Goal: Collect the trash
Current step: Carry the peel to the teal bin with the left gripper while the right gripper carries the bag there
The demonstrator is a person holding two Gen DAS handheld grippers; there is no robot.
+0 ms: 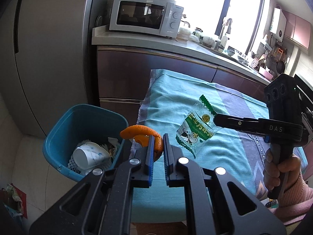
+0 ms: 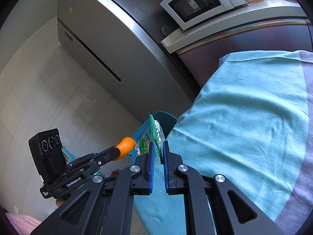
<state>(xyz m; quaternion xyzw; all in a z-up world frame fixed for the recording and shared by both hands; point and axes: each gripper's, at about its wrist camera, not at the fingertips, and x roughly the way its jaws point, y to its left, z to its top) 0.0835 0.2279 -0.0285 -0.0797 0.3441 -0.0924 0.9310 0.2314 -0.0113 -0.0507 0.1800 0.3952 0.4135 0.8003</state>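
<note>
My left gripper (image 1: 158, 137) is shut on a piece of orange peel (image 1: 143, 135), held just right of a blue trash bin (image 1: 64, 129) that holds a paper cup (image 1: 91, 155) and crumpled wrappers. The peel also shows in the right wrist view (image 2: 127, 146). My right gripper (image 2: 157, 144) is shut on a green and clear snack wrapper (image 2: 151, 139), lifted over the teal cloth. In the left wrist view the wrapper (image 1: 195, 131) hangs from the right gripper (image 1: 216, 120).
A teal and grey cloth (image 1: 225, 152) covers the table. The bin stands on the floor at the table's left end. A grey fridge (image 1: 49, 49), a white microwave (image 1: 144, 15) and a cluttered counter lie behind.
</note>
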